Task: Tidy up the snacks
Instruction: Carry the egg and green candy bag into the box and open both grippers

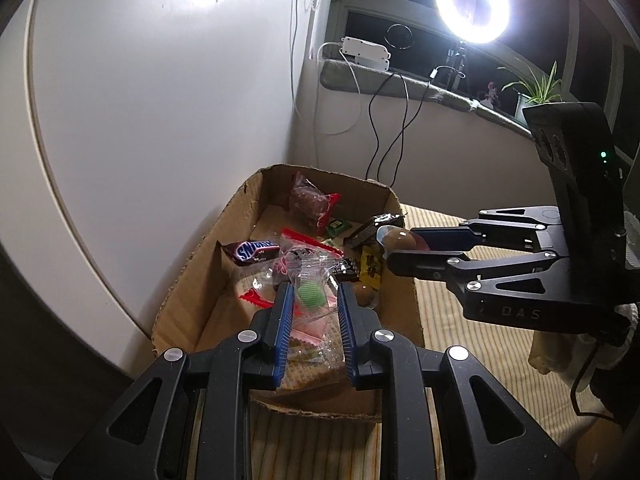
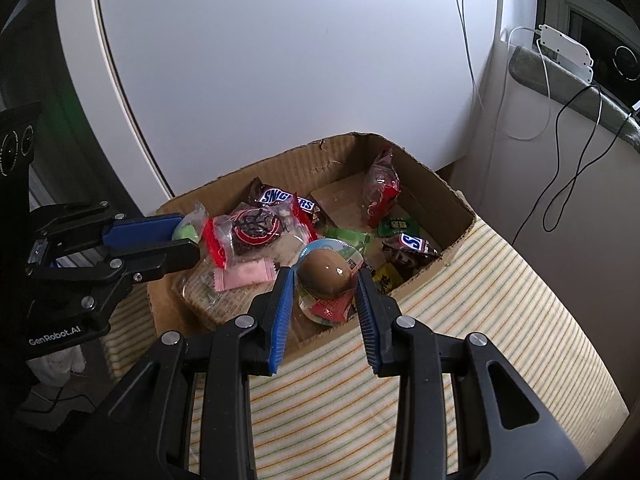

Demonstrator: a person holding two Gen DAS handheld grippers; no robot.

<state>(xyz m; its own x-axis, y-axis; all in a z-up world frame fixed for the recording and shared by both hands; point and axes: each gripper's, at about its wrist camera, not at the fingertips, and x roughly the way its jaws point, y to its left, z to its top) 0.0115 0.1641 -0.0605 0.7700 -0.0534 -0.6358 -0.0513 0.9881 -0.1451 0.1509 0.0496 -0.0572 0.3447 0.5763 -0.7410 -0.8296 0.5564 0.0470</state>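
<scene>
- Now my left hand-held gripper (image 1: 312,300) is clamped on a clear packet with a green sweet (image 1: 310,294), its blue pads (image 1: 282,332) pressing the wrapper from both sides, low over the near end of the cardboard box (image 1: 188,284).
- My right hand-held gripper (image 2: 325,280) is clamped on a brown egg-shaped snack (image 2: 325,274) in a clear, foil-lidded cup, held over the box wall at 6 o'clock in the right wrist view.
- From the left wrist view, that egg snack (image 1: 400,239) sits at 3 o'clock of the box, above its rim.
- Inside the box lie a Snickers bar (image 2: 286,198) at 12 o'clock, a second Snickers bar (image 2: 412,246) at 3 o'clock, a red-edged packet of dark sweets (image 2: 256,232) in the middle, and a red packet (image 2: 380,188) leaning against the far wall.
- A pink wafer packet (image 2: 246,274) rests on a cracker packet (image 2: 208,296) at 8 o'clock.
- The box stands on a striped cloth (image 2: 500,320); I cannot tell what lies beneath it.
</scene>
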